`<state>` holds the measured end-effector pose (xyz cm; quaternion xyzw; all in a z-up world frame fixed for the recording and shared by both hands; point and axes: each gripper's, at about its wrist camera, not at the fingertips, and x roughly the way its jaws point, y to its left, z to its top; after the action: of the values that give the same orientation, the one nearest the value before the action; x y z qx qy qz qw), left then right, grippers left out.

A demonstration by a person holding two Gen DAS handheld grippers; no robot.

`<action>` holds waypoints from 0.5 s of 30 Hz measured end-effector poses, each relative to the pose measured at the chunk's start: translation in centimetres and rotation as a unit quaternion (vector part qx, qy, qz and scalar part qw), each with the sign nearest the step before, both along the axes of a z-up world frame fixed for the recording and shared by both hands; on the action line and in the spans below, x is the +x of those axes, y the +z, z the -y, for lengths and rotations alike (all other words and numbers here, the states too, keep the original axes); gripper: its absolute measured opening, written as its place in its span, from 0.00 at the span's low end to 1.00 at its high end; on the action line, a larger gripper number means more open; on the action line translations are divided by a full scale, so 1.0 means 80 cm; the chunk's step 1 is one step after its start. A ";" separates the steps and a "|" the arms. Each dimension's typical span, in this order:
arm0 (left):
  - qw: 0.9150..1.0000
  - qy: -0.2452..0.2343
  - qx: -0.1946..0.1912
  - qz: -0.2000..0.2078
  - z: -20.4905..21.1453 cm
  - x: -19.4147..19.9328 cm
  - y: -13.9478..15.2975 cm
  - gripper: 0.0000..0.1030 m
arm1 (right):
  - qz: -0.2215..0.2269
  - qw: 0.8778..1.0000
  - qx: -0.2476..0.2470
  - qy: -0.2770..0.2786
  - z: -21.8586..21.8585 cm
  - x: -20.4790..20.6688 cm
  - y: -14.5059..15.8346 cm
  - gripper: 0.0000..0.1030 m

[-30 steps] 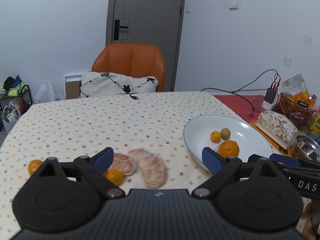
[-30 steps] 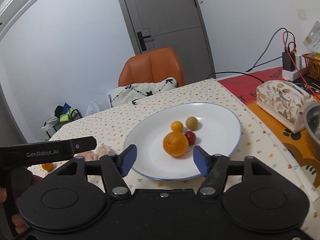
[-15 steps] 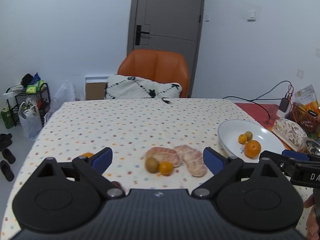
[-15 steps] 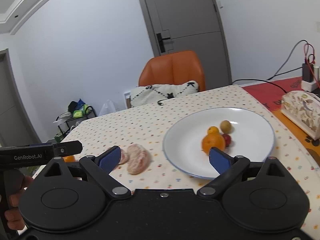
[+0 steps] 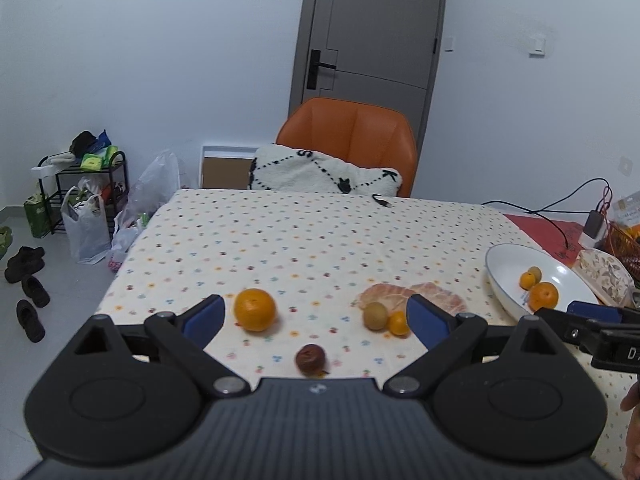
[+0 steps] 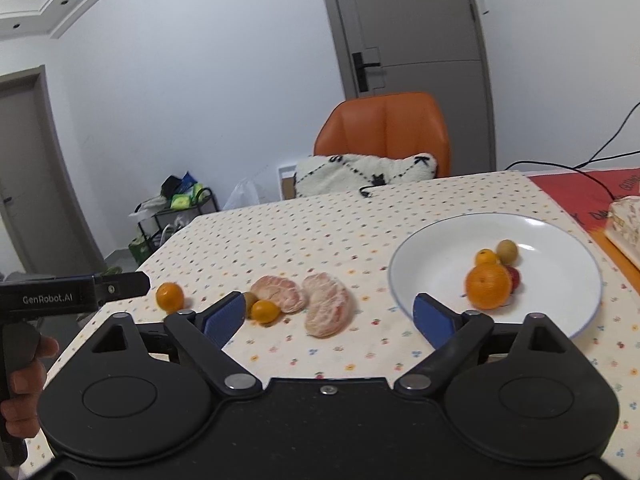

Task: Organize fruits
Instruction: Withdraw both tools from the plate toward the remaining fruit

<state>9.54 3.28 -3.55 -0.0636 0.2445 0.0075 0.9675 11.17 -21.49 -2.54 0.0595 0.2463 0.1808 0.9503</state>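
**Loose fruit on the cloth, both tongs wide and empty**

Left to right across the spotted tablecloth point(image 5: 320, 240), left wrist view.

- Orange point(image 5: 255, 309): round, bright, dimpled skin, alone at the left, well apart from the rest. Likely firm and fairly heavy for its size; take it across the widest girth, pads on opposite sides, or it may roll out.
- Dark red fruit point(image 5: 309, 358): small, wrinkled, nearest the camera, between the fingers of the left gripper point(image 5: 316, 320). Looks soft and light; a gentle squeeze should do. What kind of fruit it is I cannot tell.
- Brown-green fruit point(image 5: 375, 315) and small orange citrus point(image 5: 398, 323): touching each other, just in front of the peeled segments. Small, smooth, prone to slip; pinching one risks nudging the other.
- Two peeled citrus halves point(image 6: 304, 304): pale pink, membrane showing, lying side by side. Softest and most fragile item here; judged likely to tear or leak under pressure. Grip low and broad along the long side.
- White plate point(image 6: 552, 236) at the right: holds a large orange point(image 6: 488, 286), a small citrus, a brown-green fruit and a red one partly hidden behind the orange.

Right gripper point(image 6: 328, 314): jaws spread apart, holding nothing, above the cloth before the segments. Left gripper likewise spread, nothing between the pads but table.

Judgement: roughly half the fruit is yet to reach the plate.
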 end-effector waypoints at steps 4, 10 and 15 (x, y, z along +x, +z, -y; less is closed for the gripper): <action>1.000 0.007 -0.005 -0.002 -0.013 0.000 -0.004 0.94 | -0.007 1.000 -0.007 0.011 -0.012 0.005 -0.002 0.81; 1.000 0.015 -0.016 -0.010 -0.027 0.003 -0.017 0.93 | -0.017 1.000 -0.018 0.017 -0.025 0.014 -0.009 0.79; 0.999 0.016 -0.024 -0.022 -0.027 0.011 -0.031 0.90 | -0.028 0.999 -0.027 0.021 -0.033 0.026 -0.018 0.74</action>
<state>10.41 5.46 -6.01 -0.0902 0.2650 0.0186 0.9598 13.23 -18.82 -3.98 0.0332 0.2794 0.1924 0.9401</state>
